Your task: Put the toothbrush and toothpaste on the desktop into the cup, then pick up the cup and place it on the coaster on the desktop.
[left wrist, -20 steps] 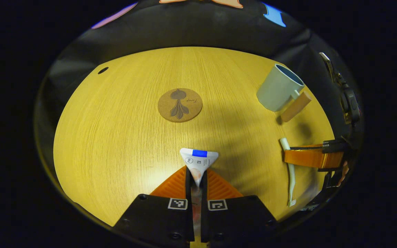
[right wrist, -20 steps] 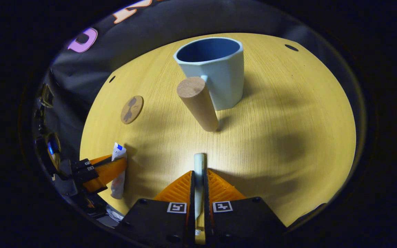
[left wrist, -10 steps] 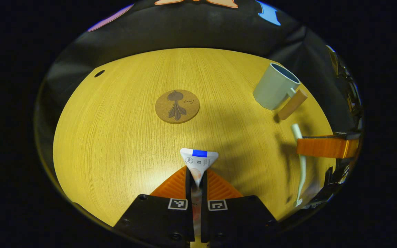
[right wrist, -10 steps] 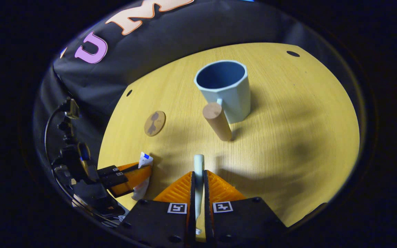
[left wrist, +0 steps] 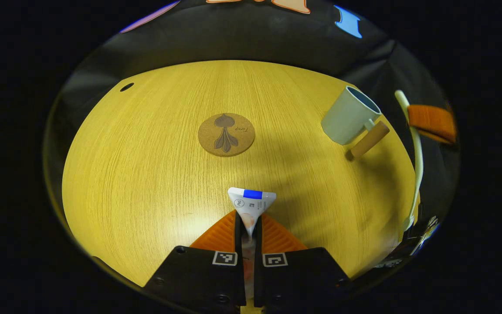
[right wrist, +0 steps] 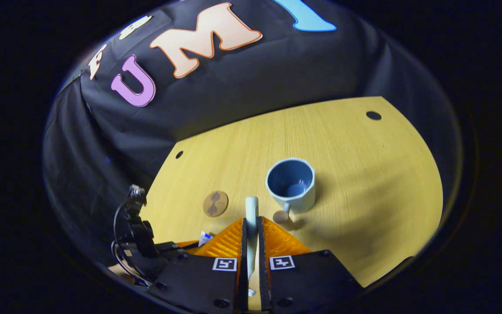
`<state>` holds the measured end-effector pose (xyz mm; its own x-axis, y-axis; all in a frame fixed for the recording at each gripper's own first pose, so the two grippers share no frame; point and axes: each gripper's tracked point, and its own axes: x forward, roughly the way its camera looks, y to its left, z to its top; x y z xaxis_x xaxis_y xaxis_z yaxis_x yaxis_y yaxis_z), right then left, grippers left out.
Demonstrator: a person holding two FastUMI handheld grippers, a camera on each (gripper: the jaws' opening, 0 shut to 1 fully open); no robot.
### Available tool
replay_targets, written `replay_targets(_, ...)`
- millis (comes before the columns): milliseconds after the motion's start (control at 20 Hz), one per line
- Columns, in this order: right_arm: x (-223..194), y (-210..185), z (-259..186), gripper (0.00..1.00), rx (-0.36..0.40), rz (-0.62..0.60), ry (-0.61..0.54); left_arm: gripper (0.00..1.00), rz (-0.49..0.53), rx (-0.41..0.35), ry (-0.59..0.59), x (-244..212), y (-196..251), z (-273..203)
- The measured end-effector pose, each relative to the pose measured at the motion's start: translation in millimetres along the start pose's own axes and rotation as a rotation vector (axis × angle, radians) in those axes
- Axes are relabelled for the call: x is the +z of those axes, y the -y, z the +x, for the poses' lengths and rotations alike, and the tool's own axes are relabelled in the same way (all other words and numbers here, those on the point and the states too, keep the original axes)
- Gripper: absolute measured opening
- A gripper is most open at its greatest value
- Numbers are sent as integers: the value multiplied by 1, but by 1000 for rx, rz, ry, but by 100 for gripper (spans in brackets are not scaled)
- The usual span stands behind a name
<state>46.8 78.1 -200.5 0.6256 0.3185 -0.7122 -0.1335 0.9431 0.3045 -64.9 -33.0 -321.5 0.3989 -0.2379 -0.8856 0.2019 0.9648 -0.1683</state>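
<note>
In the left gripper view my left gripper [left wrist: 249, 220] is shut on the white toothpaste tube [left wrist: 251, 203], low over the near part of the wooden table [left wrist: 146, 165]. The round cork coaster [left wrist: 226, 134] lies ahead of it. At the far right stands the pale blue cup [left wrist: 347, 117] with its wooden handle [left wrist: 368, 141]. In the right gripper view my right gripper [right wrist: 251, 224] is shut on the white toothbrush [right wrist: 251, 209], held high over the table. The cup [right wrist: 291, 184] stands below and slightly right, its inside open to view. The toothbrush [left wrist: 415, 152] hangs at the right edge of the left gripper view.
The round table has small dark holes [right wrist: 373, 115] near its far rim and drops off to black cloth all around. The coaster [right wrist: 215, 203] lies left of the cup. Bare wood stretches right of the cup and left of the coaster.
My right gripper has lifted the toothbrush well off the table and now looks down into the cup. The left gripper has stayed put with the toothpaste.
</note>
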Motion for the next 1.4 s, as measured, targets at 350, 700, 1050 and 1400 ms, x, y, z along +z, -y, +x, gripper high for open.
replay_targets(350, 87, 3, 7, 13, -18, 2, 211, 7, -24, -14, 11, 1, 0, 0)
replay_targets(700, 149, 23, 15, 13, -74, -19, 443, 7, -94, -57, 15, 3, 0, -3)
replay_targets(1050, 153, 37, 42, 13, -131, -105, 474, 7, -99, -55, 17, 3, -1, -2)
replay_targets(1400, 136, 33, 59, 13, -163, -170, 445, 7, -101, -63, 21, 4, -1, -3)
